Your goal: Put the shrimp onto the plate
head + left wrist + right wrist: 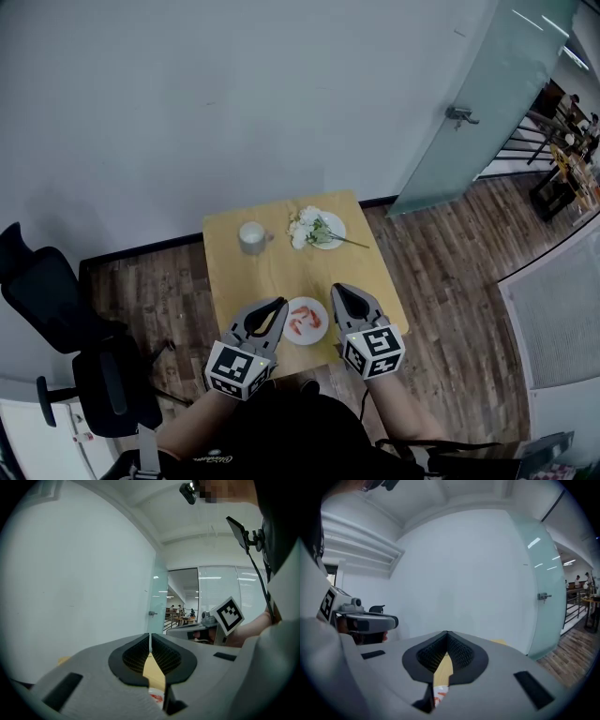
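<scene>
Several orange-red shrimp lie on a small white plate near the front edge of the wooden table. My left gripper hangs just left of the plate, shut with nothing in it. My right gripper is just right of the plate, also shut and empty. In the left gripper view the jaws meet at the tips, and a bit of plate with shrimp shows below. The right gripper view shows shut jaws above the same shrimp.
A white cup stands at the table's back left. White flowers lie on a second plate at the back. A black office chair stands to the left, a glass door far right.
</scene>
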The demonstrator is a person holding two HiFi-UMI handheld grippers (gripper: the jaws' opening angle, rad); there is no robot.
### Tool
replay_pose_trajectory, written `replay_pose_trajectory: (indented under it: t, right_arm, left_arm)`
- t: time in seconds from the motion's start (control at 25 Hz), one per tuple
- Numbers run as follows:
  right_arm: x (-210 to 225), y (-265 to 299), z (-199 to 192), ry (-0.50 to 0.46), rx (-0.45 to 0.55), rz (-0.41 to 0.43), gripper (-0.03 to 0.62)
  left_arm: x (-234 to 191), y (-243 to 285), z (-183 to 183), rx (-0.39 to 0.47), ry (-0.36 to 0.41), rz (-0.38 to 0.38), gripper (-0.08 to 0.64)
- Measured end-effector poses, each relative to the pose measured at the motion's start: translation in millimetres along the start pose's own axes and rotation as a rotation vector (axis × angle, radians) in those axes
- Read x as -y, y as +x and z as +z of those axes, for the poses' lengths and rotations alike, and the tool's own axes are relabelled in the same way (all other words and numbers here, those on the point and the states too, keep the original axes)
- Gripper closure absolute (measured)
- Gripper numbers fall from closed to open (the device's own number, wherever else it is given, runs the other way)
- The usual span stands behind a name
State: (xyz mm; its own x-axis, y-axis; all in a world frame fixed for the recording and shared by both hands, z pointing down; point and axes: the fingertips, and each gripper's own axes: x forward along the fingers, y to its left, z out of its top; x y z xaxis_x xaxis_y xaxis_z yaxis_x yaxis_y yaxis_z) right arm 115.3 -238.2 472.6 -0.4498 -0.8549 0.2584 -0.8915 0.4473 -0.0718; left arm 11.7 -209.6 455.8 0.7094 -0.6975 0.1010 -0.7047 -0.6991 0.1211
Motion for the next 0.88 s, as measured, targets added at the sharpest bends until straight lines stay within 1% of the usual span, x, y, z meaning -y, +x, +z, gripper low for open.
replay_pose_trajectory:
  t: [0.16,0.32,0.72,0.88]
  right_arm:
    - [-7,-23,31,-0.018,0.102,-0.008,0.589]
    - [-13,-39,47,-0.056,0.172,-0.012,0.589]
    - [-26,-62,55,-0.030,0.250,0.010,0.589]
    - [-28,-65,56,-0.049,0.259,0.006,0.589]
  left_arm:
    - [3,-1,4,0.006,0.008,-0.001,0.540]
    - [8,0,5,0.010,0.011,-0.007,0.540]
    - [10,-4,7,0.017,0.020,-0.006,0.540]
    - [9,-5,6,0.013,0.018,-0.003,0.540]
